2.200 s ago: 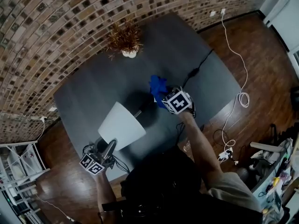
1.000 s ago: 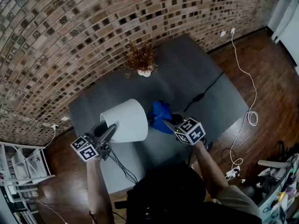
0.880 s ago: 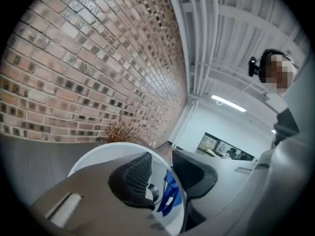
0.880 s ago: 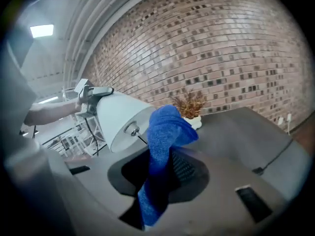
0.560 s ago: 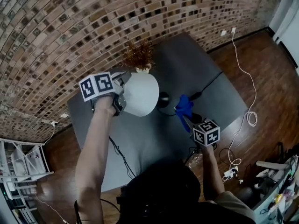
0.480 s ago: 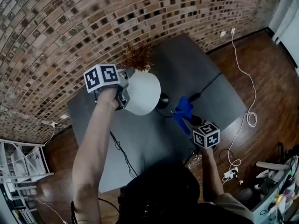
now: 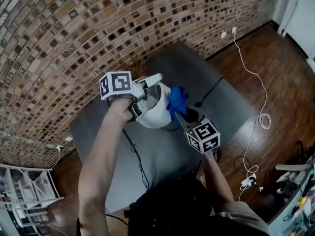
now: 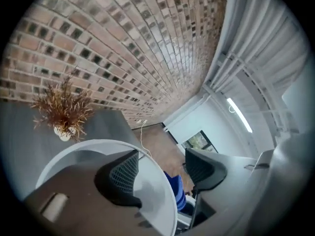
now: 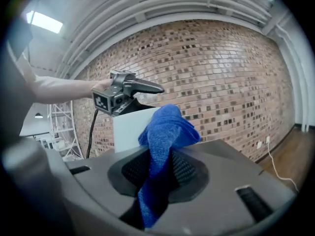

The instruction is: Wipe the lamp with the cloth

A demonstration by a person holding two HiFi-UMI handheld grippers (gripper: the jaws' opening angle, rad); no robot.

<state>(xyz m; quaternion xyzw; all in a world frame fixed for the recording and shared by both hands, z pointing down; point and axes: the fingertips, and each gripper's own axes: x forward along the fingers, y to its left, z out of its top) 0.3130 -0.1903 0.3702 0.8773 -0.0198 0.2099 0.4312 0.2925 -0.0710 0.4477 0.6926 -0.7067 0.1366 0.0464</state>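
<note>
Brown brick wall (image 7: 59, 43) curves behind a dark grey table (image 7: 162, 154) that carries a white lamp (image 7: 158, 113) with a wide round shade, standing near the table's middle. Above the lamp's open top, the left gripper (image 8: 162, 157) has its jaws spread wide, having just been opening; the shade's thin rim passes between them, one jaw hanging inside the shade and the other outside it, clear of the shade. Whether the inner jaw touches the shade's wall I cannot tell. On the lamp's other side, the right gripper (image 9: 160, 167) has its jaws pinched together on a bunched blue terry cloth (image 7: 177, 100), whose loose upper end stands up just beside the shade's outer wall. Beyond the lamp, near the wall, sits a rust-brown dried plant (image 8: 64, 109) in a small white pot. From the lamp towards the person, a thin black cable (image 7: 140, 156) trails across the table, and well away from the lamp a white cord (image 7: 258, 107) loops over the reddish wooden floor (image 7: 266, 68).
</note>
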